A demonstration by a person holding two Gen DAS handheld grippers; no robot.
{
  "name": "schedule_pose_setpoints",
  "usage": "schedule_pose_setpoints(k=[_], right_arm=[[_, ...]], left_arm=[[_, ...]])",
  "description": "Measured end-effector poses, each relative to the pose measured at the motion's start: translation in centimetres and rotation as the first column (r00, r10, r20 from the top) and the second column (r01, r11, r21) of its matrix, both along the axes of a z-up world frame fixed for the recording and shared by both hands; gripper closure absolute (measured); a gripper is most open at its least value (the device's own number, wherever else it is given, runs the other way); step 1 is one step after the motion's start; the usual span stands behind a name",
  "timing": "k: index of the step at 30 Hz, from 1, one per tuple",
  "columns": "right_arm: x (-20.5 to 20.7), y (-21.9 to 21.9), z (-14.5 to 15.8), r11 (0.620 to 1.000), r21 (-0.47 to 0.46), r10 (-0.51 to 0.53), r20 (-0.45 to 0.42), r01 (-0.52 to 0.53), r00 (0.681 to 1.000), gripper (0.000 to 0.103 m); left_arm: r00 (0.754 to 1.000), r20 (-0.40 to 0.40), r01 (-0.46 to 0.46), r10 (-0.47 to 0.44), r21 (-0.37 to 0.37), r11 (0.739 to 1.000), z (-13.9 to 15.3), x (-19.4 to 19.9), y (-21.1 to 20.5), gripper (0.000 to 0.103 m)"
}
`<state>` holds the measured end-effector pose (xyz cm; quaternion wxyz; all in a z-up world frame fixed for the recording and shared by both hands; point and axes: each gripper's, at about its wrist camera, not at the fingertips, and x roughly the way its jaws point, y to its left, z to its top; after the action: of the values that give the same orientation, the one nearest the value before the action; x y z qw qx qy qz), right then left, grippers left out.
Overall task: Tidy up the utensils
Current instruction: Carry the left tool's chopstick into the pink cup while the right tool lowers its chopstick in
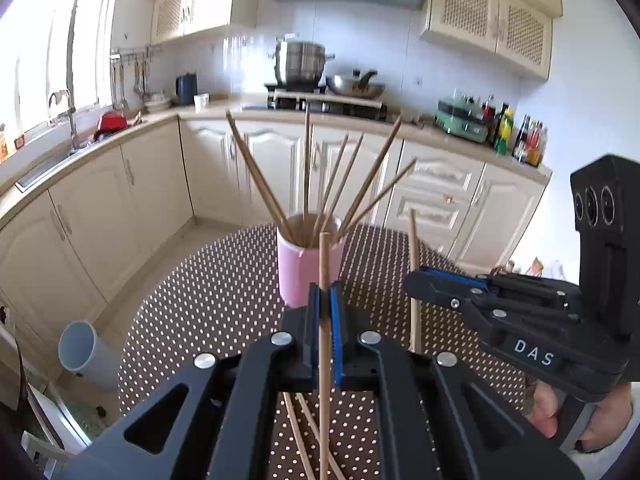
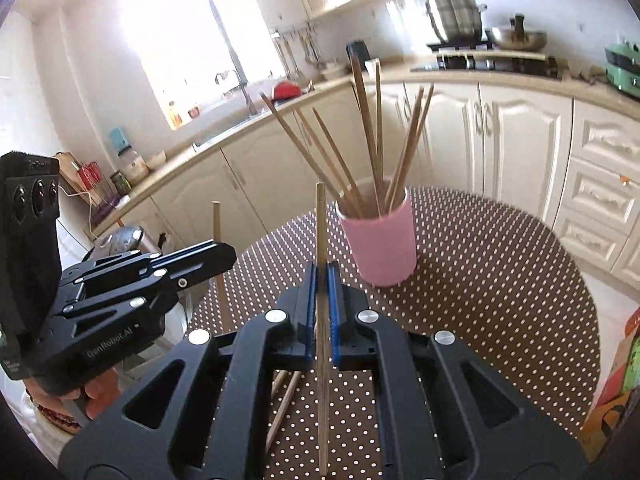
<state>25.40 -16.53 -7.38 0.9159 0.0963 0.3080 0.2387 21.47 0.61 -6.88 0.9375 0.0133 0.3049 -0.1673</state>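
Both grippers were up over the dotted table (image 1: 224, 280), each with a single chopstick pinched upright between its blue pads! The left gripper (image 1: 325, 304) had its jaws closed tight on a wooden chopstick (image 1: 324, 264) that stood almost vertical, its top end level with the rim of the pink cup (image 1: 298, 268) just beyond it. The right gripper (image 2: 321, 284) was clamped the same way on its own chopstick (image 2: 321, 232), with the cup a little farther off and to its right. From the left wrist view the right gripper showed at the right side, a hand (image 1: 560, 412) wrapped round its handle. The cup stood near the middle of the table and already held a fan of chopsticks (image 1: 308, 176) leaning out in all directions. Loose chopsticks (image 1: 304, 432) lay flat on the cloth at the near side, under the grippers. Far behind ran the cream cabinets (image 1: 140, 200), a steel pot (image 1: 300, 62) on the stove, and a grey bin (image 1: 86, 354) stood on the floor at left
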Motion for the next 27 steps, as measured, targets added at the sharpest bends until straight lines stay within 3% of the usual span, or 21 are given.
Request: schedule_pose_setpoints(k=[3, 8, 15, 27], right_arm=[[-1.1, 0.0, 1.3, 1.000, -0.005, -0.009, 0.056, 0.009, 0.998, 0.097], [-1.6, 0.0, 2.4, 0.999, -0.034, -0.029, 0.127, 0.033, 0.992, 0.097], [-1.3, -0.9, 3.8, 0.998, 0.013, -0.058, 0.190, 0.057, 0.980, 0.097], [1.3, 2.3, 9.7, 0.995, -0.075, -0.036, 0.362, 0.068, 0.931, 0.097]], left_arm=[[0.999, 0.038, -0.002, 0.003, -0.015, 1.000, 1.3, -0.6, 0.0, 0.098], [0.998, 0.059, 0.007, -0.001, -0.115, 0.993, 2.8, -0.5, 0.8, 0.098], [0.988, 0.142, -0.039, 0.062, -0.158, 0.987, 3.9, 0.6, 1.9, 0.098], [0.919, 0.353, -0.080, 0.177, -0.272, 0.959, 7.7, 4.6, 3.3, 0.098]])
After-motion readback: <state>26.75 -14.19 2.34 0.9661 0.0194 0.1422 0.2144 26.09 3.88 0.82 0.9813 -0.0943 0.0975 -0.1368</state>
